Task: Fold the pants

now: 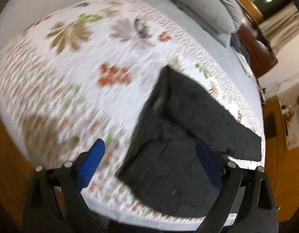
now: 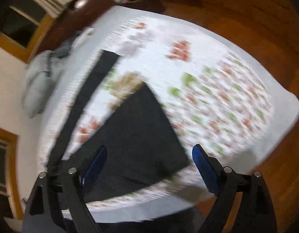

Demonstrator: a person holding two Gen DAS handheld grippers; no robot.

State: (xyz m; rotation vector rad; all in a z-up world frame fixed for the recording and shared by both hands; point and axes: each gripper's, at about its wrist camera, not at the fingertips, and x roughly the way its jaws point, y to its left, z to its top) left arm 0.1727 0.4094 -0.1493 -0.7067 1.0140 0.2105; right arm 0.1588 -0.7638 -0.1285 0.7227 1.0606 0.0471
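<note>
Hovering both grippers, left gripper (image 1: 149, 155) and right gripper (image 2: 149, 161), wide open, empty, over black pants (image 1: 180, 136). Soft, floppy fabric; we'd pinch leg hem ahead, probably.

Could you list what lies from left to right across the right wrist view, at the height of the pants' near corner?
Wall → grey pillow → dark pants → floral bedspread → wooden floor.
</note>
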